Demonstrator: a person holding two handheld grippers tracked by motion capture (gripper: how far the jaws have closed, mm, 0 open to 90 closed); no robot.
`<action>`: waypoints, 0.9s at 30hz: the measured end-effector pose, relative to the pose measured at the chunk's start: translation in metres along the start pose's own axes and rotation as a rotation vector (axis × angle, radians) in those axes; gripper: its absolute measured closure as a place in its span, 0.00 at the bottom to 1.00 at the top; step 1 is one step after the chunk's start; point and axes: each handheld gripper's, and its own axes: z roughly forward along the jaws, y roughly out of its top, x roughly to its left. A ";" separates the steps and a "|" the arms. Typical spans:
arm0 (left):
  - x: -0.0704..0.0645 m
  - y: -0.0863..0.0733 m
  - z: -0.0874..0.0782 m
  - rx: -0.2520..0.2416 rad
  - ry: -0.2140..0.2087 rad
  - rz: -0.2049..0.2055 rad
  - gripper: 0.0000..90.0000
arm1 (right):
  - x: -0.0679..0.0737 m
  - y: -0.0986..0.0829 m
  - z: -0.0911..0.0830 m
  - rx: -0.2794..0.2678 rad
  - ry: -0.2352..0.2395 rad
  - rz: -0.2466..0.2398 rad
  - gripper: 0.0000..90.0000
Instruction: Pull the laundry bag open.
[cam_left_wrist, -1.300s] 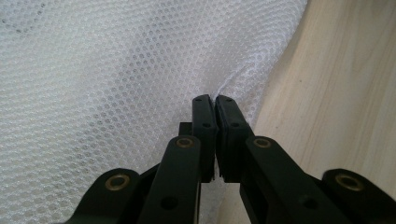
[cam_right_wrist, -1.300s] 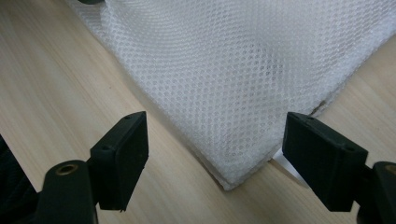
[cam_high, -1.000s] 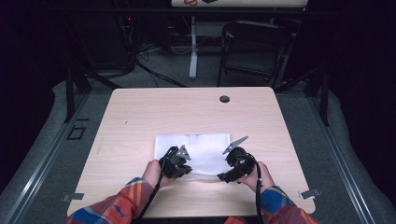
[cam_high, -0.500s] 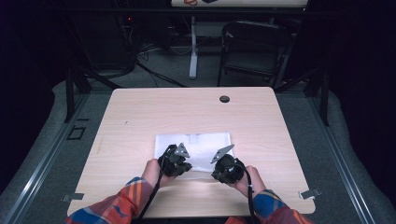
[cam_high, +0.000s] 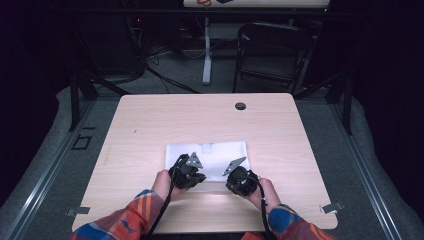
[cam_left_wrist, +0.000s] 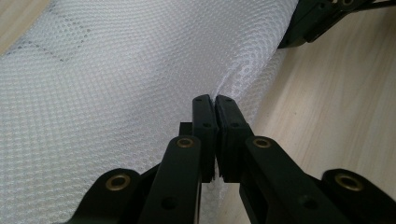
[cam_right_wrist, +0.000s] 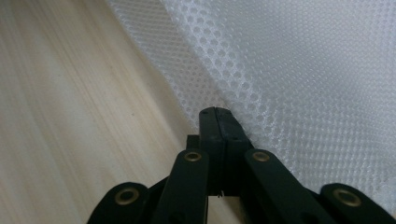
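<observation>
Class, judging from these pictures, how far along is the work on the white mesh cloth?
Done: both grips look made. The left gripper and the right gripper are each shut on the near edge of the white mesh cloth. In hand: that edge is pinched. Left: most of the cloth lies flat on the table, so any fold or lift is not yet done.

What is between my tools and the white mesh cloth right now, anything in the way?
Nothing visible. The left tool and right tool are each shut on the near edge of the white mesh cloth, jaws pressed together on the fabric. The table around the cloth is bare wood.
</observation>
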 end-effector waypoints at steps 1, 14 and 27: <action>0.000 0.000 0.000 0.003 -0.001 0.004 0.98 | 0.000 0.000 0.001 0.006 0.005 -0.004 1.00; 0.001 0.001 -0.002 0.003 -0.018 -0.014 0.98 | -0.002 0.000 0.010 0.033 -0.003 -0.020 1.00; 0.005 0.004 -0.008 0.001 -0.031 -0.047 0.98 | -0.002 0.000 0.009 0.054 0.013 -0.026 1.00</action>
